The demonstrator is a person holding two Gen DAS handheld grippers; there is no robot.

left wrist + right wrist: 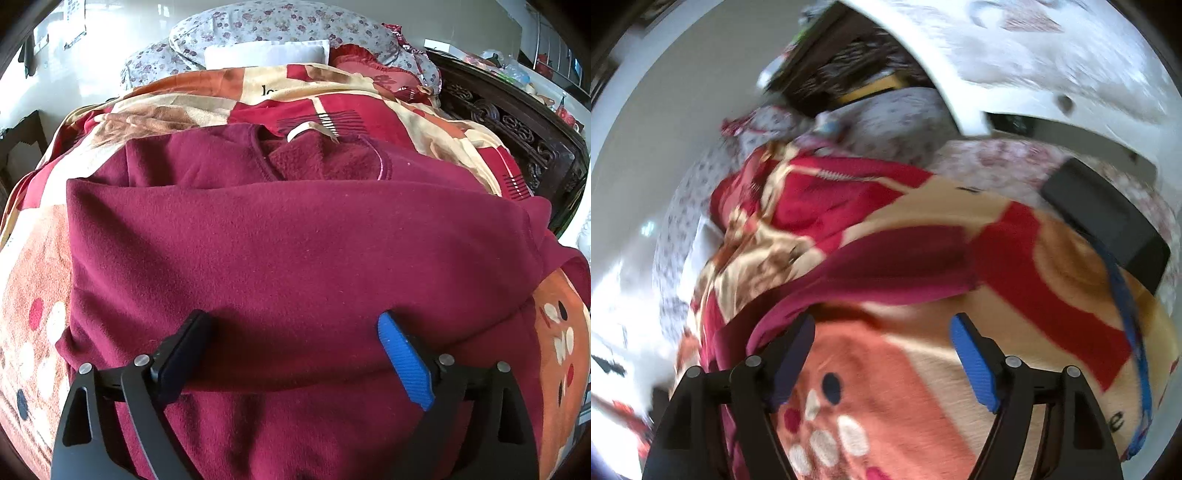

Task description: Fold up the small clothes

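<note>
Partly blurred, right gripper (882, 354) gapes; maroon fleece (295, 251) overfills left's view.

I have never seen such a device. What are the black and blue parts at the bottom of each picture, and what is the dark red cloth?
Each picture comes from a camera on a hand-held gripper, looking along its two fingers. The left gripper is open above a dark red fleece garment, which lies on a patterned blanket on a bed; flowered pillows lie behind it. The right gripper is also open and holds nothing. Its picture is blurred and shows the same blanket and garment.
</note>
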